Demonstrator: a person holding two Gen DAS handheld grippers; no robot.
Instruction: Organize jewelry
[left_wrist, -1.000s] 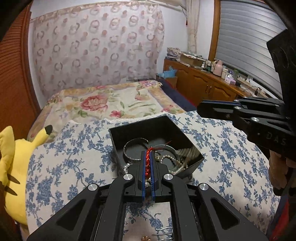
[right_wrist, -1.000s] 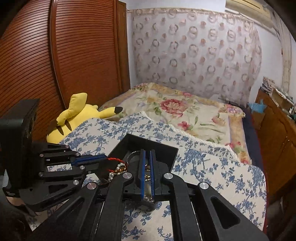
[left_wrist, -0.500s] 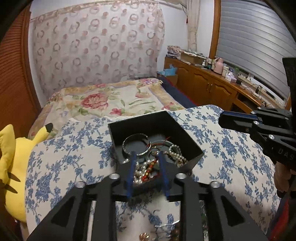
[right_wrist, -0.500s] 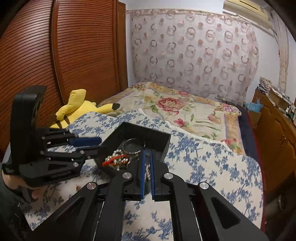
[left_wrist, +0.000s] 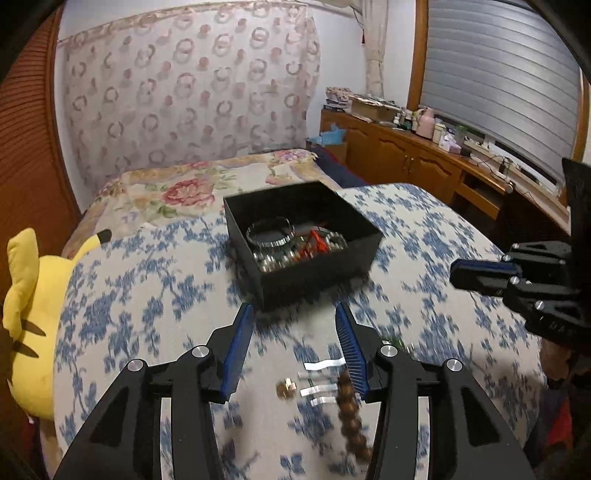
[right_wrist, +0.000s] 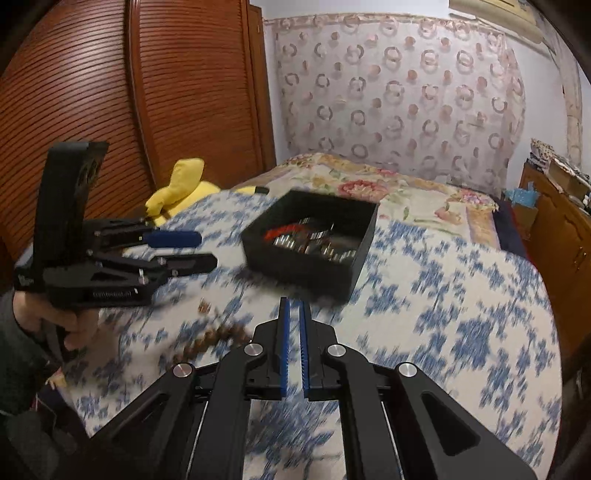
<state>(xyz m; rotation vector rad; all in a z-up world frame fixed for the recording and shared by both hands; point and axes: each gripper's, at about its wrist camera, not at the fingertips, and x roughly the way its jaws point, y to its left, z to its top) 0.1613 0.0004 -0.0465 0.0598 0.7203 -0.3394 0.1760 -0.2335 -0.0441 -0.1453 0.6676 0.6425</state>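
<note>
We read the black box (left_wrist: 303, 236) as the collecting spot: it sits on the blue-flowered cloth (left_wrist: 147, 295) within reach of both hands, already holding a silver bangle (left_wrist: 269, 230), a red cord piece (left_wrist: 316, 242) and beads we can't sort out through the blur.

The left gripper (left_wrist: 293, 332) hangs over the cloth just short of the box, jaws opening, nothing between them. Below it lie the loose pieces not yet boxed: a brown bead bracelet (left_wrist: 351, 410), a small gold piece (left_wrist: 286, 387) and a few clear or silvery strips (left_wrist: 319, 384), too smeared to name. We judge the open jaws are set for one of these.

The right gripper (right_wrist: 294, 343) has its fingers together with nothing in them, pointing toward the near wall of the box. Probably parked while the left works, though that's our guess.

Only the left view shows inside the box well and shows the gold piece and strips clearly. It catches the right gripper only at its right edge.

Only the right view shows the person's hand (right_wrist: 55, 321) wrapped on the left gripper's handle, and that gripper side-on with its jaws parted. The brown bracelet there is a blur beside the right gripper's fingers. A yellow plush toy (left_wrist: 29, 314) sits at the cloth's edge, unrelated.
</note>
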